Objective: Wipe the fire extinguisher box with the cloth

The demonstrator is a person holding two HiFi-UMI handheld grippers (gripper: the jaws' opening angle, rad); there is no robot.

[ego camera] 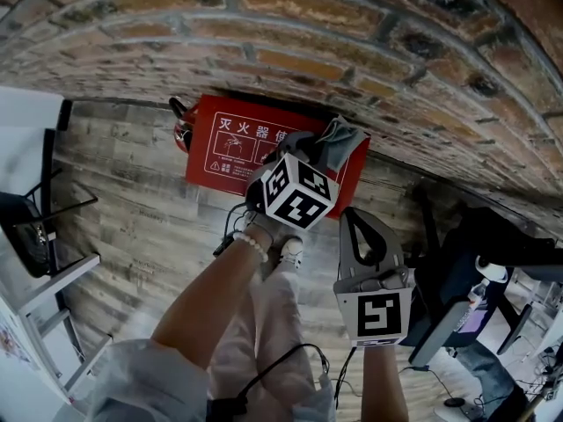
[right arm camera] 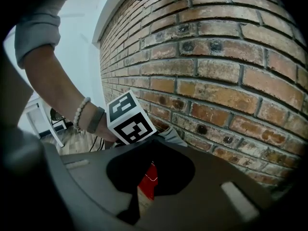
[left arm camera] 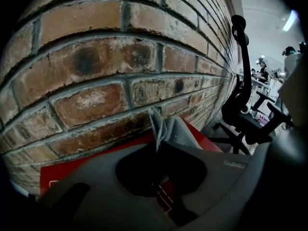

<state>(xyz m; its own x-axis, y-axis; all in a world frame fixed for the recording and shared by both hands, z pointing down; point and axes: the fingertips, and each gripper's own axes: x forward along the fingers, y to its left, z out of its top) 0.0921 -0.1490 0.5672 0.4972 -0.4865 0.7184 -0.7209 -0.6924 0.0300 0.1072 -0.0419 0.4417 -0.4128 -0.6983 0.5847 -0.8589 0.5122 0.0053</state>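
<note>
A red fire extinguisher box lies lengthwise on the floor along a brick wall, with the left gripper, its fingers clamped on a grey cloth, at its right end, and the right gripper, closed and empty, hanging just short of it.

Weathered brick wall spans the head view from 10 to 2 o'clock, above a pale plank floor. A black office chair stands at 4 o'clock, a white metal rack at 8 o'clock.
</note>
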